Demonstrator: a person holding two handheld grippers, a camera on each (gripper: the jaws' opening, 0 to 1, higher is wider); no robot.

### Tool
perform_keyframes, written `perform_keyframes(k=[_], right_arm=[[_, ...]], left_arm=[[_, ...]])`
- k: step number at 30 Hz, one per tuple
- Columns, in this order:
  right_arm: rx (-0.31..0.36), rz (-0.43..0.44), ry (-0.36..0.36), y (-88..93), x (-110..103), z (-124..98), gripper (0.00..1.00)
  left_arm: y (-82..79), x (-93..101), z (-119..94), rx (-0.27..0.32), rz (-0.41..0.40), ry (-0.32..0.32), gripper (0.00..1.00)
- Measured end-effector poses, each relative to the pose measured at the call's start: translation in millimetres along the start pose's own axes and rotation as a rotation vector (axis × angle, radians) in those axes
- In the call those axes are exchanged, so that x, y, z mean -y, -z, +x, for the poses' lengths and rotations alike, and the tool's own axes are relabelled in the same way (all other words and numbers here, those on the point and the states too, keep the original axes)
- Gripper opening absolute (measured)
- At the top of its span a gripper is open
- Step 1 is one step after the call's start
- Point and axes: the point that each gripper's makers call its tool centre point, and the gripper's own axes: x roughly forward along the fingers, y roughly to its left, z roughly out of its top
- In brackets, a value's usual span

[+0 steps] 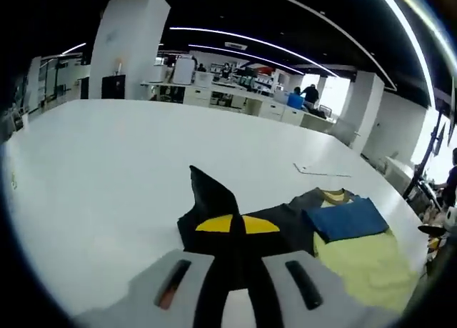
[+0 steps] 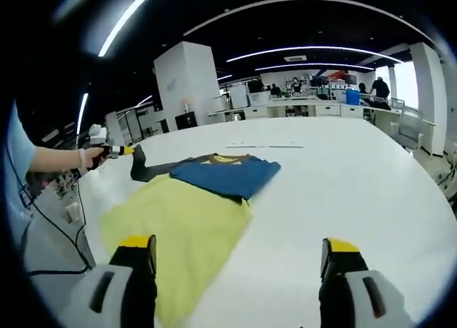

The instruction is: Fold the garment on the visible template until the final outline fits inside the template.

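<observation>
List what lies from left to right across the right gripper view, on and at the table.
Person's hand → left gripper pinching the dark sleeve → yellow fabric → blue garment part → bare white table.

We see a big white table (image 1: 128,156) in an open office. A thin white sheet (image 1: 323,172) lies flat on the table, far from us. Behind the table stand a white pillar (image 2: 187,81), white desks (image 1: 235,99) and some people (image 1: 310,93). Long light strips (image 2: 314,53) cross the dark ceiling.
</observation>
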Motion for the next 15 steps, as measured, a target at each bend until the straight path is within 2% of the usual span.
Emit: perform_keyframes(k=[2,3,11,15], right_arm=[[0.004,0.002,0.007,1.9,2.3,-3.6,0.96],[0.009,0.010,0.013,3.0,4.2,-6.3,0.96],[0.017,0.056,0.054,12.3,15.6,-21.2,0.93],[0.026,0.087,0.065,14.0,17.0,-23.7,0.94]], left_arm=[[-2.6,20.9,10.4,-0.007,0.012,0.023,0.00],[-3.9,35.5,15.8,-0.012,0.020,0.056,0.00],[-17.9,100.5,43.2,-0.017,0.053,0.160,0.00],[-17.0,137.1,54.8,-0.044,0.078,0.231,0.00]])
